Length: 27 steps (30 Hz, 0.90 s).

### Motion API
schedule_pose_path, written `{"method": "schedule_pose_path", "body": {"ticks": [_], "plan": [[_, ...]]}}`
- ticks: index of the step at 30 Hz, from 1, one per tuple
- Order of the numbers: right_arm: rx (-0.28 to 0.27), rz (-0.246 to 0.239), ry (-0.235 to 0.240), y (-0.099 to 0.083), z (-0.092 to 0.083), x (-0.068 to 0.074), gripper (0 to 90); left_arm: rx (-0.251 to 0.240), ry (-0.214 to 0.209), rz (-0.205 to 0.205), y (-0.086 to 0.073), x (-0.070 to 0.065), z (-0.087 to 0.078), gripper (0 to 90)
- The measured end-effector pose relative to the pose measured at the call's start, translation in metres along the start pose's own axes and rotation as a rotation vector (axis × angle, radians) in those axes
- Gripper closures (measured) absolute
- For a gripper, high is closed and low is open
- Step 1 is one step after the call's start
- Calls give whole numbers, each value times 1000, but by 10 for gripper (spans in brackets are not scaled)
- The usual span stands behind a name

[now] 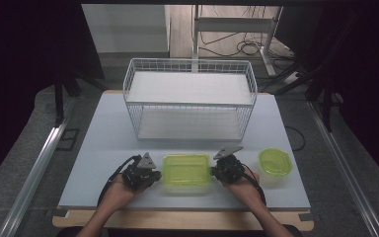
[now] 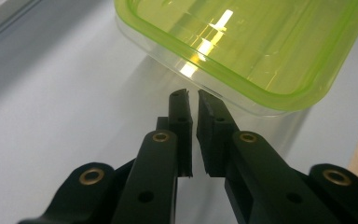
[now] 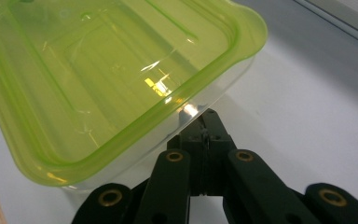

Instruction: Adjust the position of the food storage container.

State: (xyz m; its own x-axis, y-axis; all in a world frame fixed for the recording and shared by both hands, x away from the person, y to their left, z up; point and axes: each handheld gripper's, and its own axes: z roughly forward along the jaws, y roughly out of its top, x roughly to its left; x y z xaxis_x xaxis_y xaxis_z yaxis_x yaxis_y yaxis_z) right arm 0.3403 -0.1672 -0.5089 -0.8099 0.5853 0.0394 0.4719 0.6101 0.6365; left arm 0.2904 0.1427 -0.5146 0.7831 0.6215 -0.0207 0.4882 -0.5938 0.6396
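Observation:
A rectangular clear container with a lime-green lid sits near the table's front edge, between my two grippers. My left gripper is at its left side and my right gripper at its right side. In the left gripper view the jaws are shut with only a slit between them and nothing in it. Their tips sit just short of the clear wall under the green lid. In the right gripper view the shut jaws reach the clear wall beneath the lid's rim; I cannot tell whether they touch it.
A white wire rack with two shelves stands at the back middle of the grey table. A smaller clear tub with a green lid sits right of my right hand. The table's wooden front edge is close behind both hands.

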Motion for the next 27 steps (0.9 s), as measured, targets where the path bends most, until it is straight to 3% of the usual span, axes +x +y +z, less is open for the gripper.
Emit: {"method": "schedule_pose_path", "body": {"ticks": [8,14,17,20,27], "plan": [[10,-18,-18,-1,2,3,862,-29,9,-22,-6,1,-4,831],[-29,15,-35,-7,-15,-5,838,-47,17,-49,-9,2,-19,800],[-50,30,-44,-10,-27,-5,802,-62,32,-57,-13,-2,-29,740],[-73,26,-38,-13,-38,-4,722,-77,61,-56,-19,-8,-38,609],[-101,8,-28,-19,-49,8,536,-138,64,-95,-35,-18,-52,381]]}}
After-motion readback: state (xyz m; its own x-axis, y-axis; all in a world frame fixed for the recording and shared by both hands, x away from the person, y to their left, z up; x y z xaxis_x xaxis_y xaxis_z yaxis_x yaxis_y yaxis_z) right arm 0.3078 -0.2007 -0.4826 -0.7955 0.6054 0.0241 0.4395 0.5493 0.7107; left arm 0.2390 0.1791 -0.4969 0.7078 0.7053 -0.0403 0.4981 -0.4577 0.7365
